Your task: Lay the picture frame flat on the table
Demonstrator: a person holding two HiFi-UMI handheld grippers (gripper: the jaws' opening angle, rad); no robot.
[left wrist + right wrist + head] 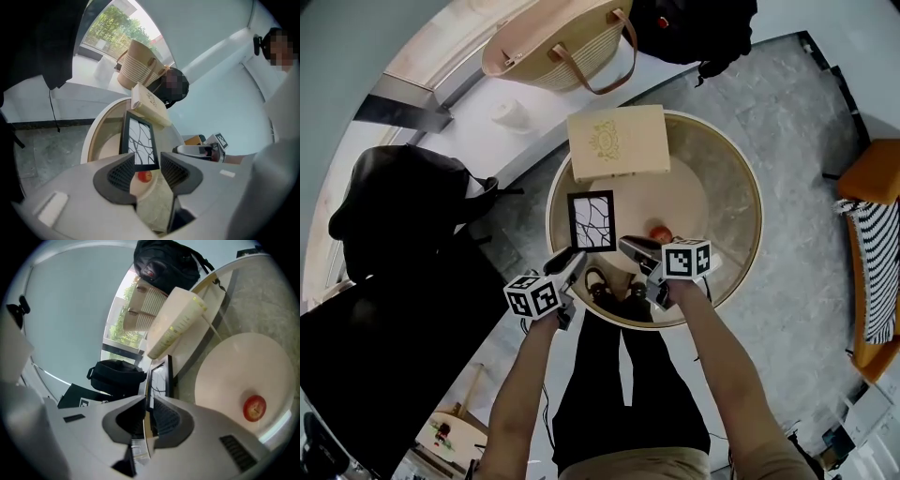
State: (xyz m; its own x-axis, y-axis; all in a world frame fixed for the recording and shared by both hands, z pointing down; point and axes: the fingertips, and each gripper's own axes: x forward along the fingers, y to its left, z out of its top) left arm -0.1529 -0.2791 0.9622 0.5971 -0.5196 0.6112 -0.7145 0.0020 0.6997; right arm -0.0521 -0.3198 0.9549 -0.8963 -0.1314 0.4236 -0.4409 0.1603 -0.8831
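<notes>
Head view: both bare forearms come up from the bottom edge and draw together at the near rim of the round table (724, 176). The left forearm (521, 375) leans up and to the right, and the right forearm (720, 361) leans up and to the left.

The left gripper (573, 263) points up and to the right, with its tips just below the lower left corner of the picture frame (592, 221). Its jaws stand wide apart and its pads touch nothing. In the left gripper view the frame's lower end and a small red fruit (660, 232) show in the gap beyond them.

The right gripper (627, 247) lies level, pointing left at the frame's lower right corner. In the right gripper view its jaws are nearly together, pinching the frame's thin edge.

The frame sits mid-table, left of the fruit and below a tan box (617, 141). It looks tilted rather than flat.

Whether its bottom edge touches the tabletop cannot be made out. The right gripper view shows the frame only edge-on, so the picture on its face can barely be seen. The jaws cover its near end. A woven bag (551, 45) is cut off at the top of the head view.
</notes>
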